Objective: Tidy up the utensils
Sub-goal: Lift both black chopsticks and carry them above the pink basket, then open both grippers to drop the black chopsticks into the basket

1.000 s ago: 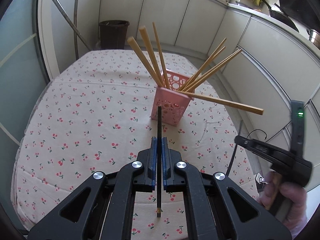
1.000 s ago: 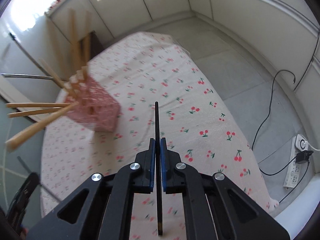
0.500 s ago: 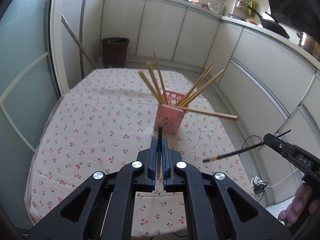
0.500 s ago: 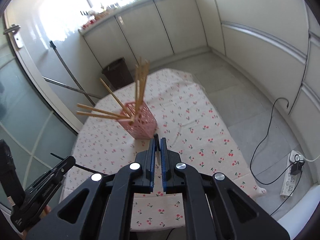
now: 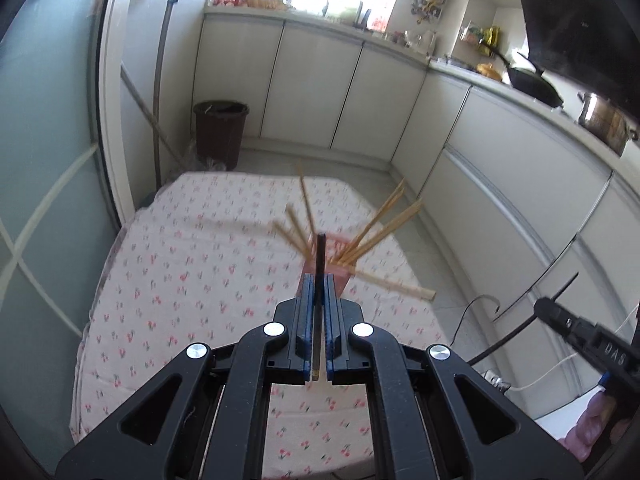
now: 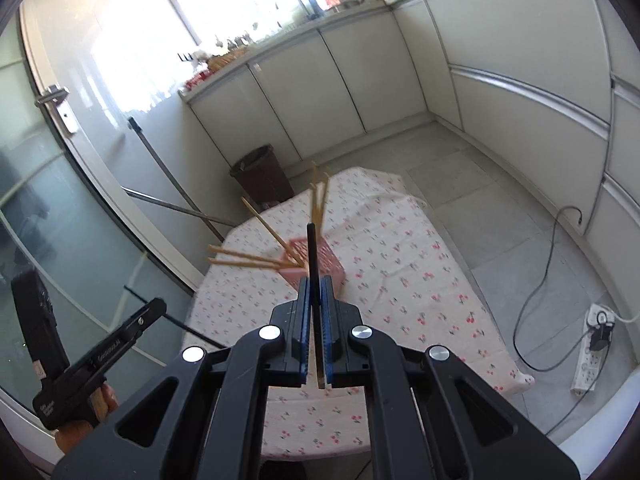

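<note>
**Both grippers clamped on dark chopsticks above the table**

The left gripper (image 5: pixel 318 280) has its blue pads pressed together on a dark chopstick (image 5: pixel 320 252) that stands up past the fingertips. The right gripper (image 6: pixel 316 284) is likewise closed on a second dark chopstick (image 6: pixel 312 248). Both are held above the near edge of the cherry-print table (image 5: pixel 192 280). The pink holder (image 6: pixel 320 266), toward the table's middle, carries splayed wooden chopsticks (image 6: pixel 248 259). A brown bin (image 5: pixel 220 132) stands on the floor beyond the far edge.
</note>
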